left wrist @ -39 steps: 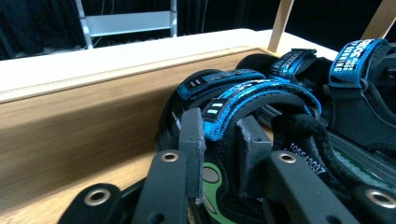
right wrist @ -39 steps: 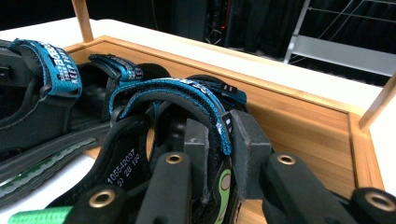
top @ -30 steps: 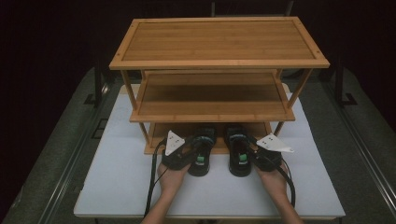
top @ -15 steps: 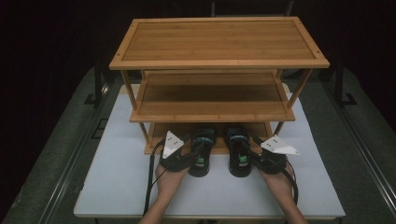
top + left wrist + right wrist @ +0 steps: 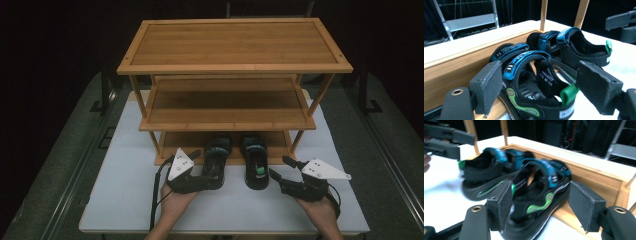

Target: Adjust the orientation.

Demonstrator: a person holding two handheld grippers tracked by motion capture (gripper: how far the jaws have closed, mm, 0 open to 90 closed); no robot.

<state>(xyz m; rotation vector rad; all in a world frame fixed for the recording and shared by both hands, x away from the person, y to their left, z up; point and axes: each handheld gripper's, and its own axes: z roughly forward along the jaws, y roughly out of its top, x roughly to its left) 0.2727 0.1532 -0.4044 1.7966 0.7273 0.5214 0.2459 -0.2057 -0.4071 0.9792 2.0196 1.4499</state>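
Two sandals [image 5: 237, 160] half on rack [image 5: 227, 115] | left hand-held gripper [image 5: 544, 90] released, straddling one heel | right hand-held gripper [image 5: 541, 205] released

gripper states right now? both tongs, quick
Left tongs: open, jaws either side of the left sandal's heel, not clamped.
Right tongs: open, jaws either side of the right sandal's heel, gaps visible on both sides.

Support: white table [image 5: 125, 200], set on a darker grey base | On table: three-tier wooden rack [image 5: 235, 45], standing toward the far edge | On rack's lowest shelf [image 5: 175, 142]: two black sandals with blue straps, left sandal [image 5: 216, 160] and right sandal [image 5: 256, 162], side by side, heels overhanging the shelf's front edge.
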